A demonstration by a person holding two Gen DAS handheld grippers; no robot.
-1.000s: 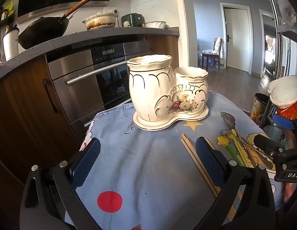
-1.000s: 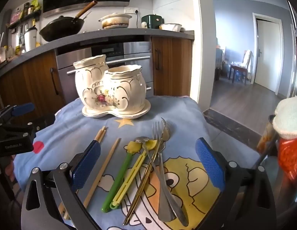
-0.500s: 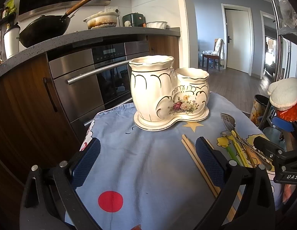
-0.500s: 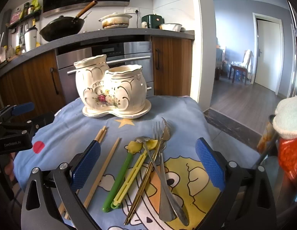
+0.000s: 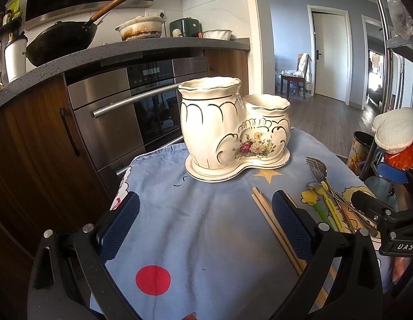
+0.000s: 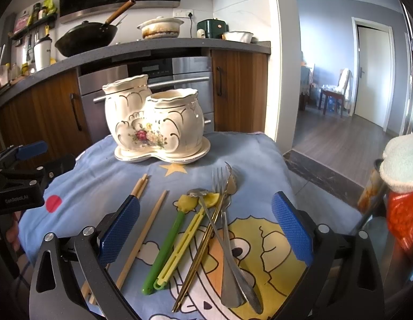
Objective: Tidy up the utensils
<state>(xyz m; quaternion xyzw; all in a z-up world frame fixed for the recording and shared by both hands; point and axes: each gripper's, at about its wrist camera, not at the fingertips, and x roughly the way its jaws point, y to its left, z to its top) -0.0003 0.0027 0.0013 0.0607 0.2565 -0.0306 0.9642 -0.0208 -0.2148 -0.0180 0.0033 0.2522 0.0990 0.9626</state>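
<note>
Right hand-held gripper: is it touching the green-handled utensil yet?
Apart. In the right wrist view the right hand-held gripper is open and holds nothing; the green-handled utensil lies on the cloth between its fingers, clear of both.

In the left wrist view, bare cloth (image 5: 195, 229) is left open up to the ceramic holder (image 5: 233, 133) at 12 o'clock. Passage at 3 o'clock is blocked by chopsticks (image 5: 273, 221) and the right gripper (image 5: 388, 213).
</note>
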